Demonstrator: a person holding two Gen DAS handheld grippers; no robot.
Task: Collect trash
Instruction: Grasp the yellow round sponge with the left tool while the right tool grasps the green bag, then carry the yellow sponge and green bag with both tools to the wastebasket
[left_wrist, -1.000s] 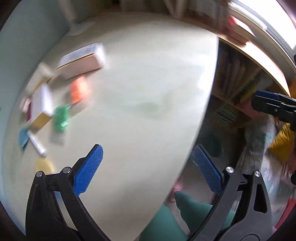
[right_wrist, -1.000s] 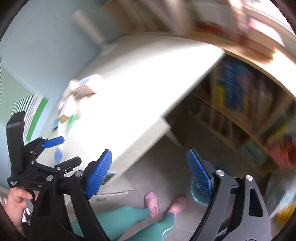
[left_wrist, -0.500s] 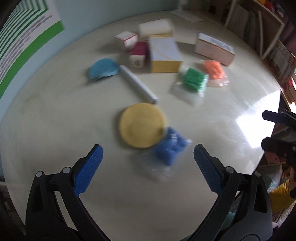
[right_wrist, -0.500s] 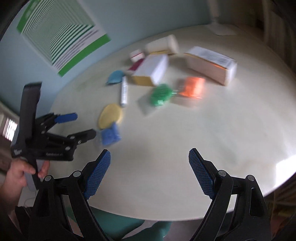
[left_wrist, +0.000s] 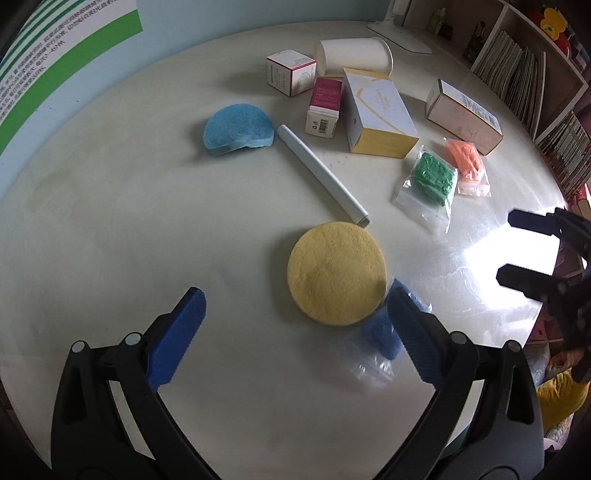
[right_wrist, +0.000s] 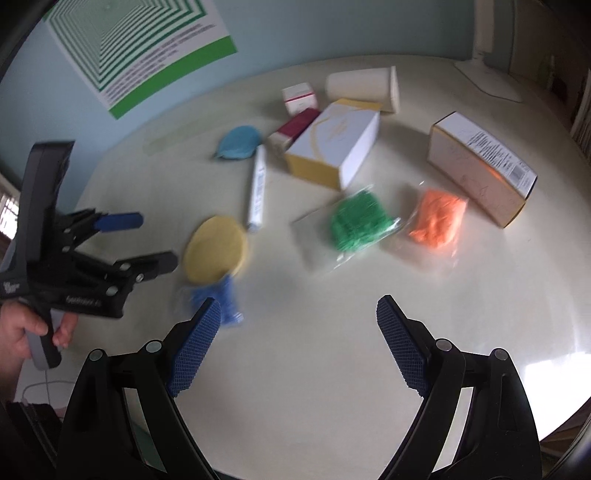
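**Both grippers over desk, nothing held**

Left gripper (left_wrist: 293, 323): jaws spread wide, empty, above the near part of the pale desk (left_wrist: 110, 221). Its right finger overlaps a clear bag of blue material (left_wrist: 380, 334) in this view; contact cannot be confirmed. Yellow round sponge (left_wrist: 337, 273) lies just beyond, touching that bag.

Right gripper (right_wrist: 295, 343): jaws released, empty, above bare desk surface.

Trash is scattered across the far half of the desk:
- blue half-round sponge (left_wrist: 239, 130), left
- grey-white tube (left_wrist: 322, 174), running diagonally, its end near the yellow sponge
- green bag (left_wrist: 433, 180) and orange bag (left_wrist: 466, 159), side by side, overlapping
- white-and-yellow box (left_wrist: 378, 112) beside a small maroon box (left_wrist: 324, 106)
- small white cube box (left_wrist: 291, 72), paper cup (left_wrist: 352, 56) on its side
- long cream box (left_wrist: 463, 115), far right
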